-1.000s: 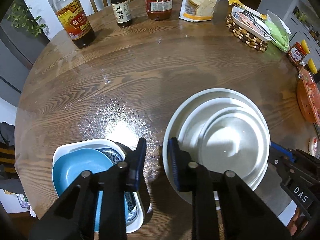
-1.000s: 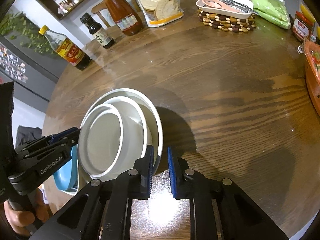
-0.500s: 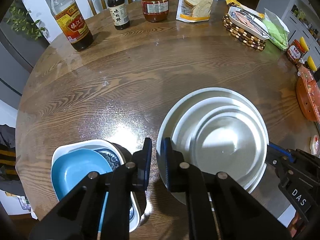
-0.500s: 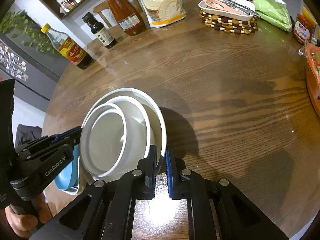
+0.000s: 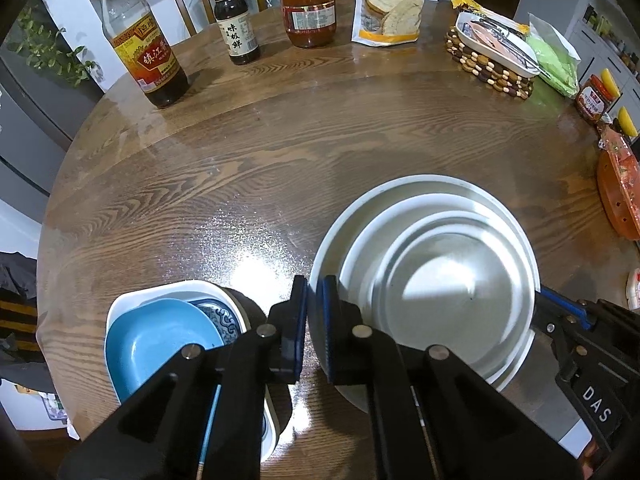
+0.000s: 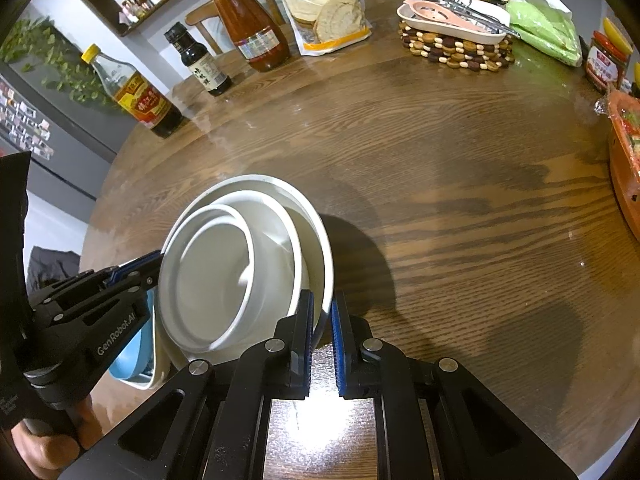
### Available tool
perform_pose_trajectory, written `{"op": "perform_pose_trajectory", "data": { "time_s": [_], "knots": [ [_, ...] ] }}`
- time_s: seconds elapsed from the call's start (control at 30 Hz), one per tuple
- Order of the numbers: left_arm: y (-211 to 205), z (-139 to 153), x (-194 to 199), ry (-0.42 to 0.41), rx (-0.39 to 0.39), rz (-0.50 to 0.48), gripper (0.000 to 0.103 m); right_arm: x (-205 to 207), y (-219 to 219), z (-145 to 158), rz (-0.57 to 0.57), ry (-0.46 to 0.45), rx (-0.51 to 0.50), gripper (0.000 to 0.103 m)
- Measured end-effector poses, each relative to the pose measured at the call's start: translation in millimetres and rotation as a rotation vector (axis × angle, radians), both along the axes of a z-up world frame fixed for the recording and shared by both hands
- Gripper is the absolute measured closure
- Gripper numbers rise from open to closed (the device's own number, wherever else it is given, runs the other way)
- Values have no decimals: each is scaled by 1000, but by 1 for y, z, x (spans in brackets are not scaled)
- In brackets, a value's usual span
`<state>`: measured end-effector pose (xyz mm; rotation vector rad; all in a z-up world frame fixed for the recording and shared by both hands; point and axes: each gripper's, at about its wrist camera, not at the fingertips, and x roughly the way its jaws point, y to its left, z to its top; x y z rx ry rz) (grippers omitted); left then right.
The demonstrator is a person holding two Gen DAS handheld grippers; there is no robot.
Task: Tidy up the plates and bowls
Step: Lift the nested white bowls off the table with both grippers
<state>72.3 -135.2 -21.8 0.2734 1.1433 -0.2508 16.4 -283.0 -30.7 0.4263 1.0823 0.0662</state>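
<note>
A stack of three nested white plates (image 5: 440,280) hangs above the round wooden table (image 5: 280,152), held from both sides. My left gripper (image 5: 314,320) is shut on the rim of the largest plate at its left edge. My right gripper (image 6: 322,328) is shut on the same plate's rim (image 6: 324,272) at the opposite edge. The stack also shows in the right wrist view (image 6: 240,272). Below my left gripper lies a white rectangular dish (image 5: 132,300) holding a light blue bowl (image 5: 156,340) and a blue patterned bowl (image 5: 222,314).
Along the far edge stand a vinegar bottle (image 5: 140,48), a soy sauce bottle (image 5: 234,28), a red sauce jar (image 5: 308,4) and a bag of crackers (image 5: 390,4). A beaded trivet with a tray (image 5: 492,56), a green bag (image 5: 554,60) and an orange container (image 5: 620,196) sit at right.
Both grippers have closed onto the rim of the largest white plate. The plate stack has risen off the table.
</note>
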Motion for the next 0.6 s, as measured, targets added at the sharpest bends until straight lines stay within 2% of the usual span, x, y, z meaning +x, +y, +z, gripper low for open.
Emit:
{"op": "perform_pose_trajectory", "data": {
  "time_s": [0.6],
  "knots": [
    [0, 0, -1, -7, -7, 5, 99, 0, -1, 0, 3, -3, -4, 91]
  ]
}}
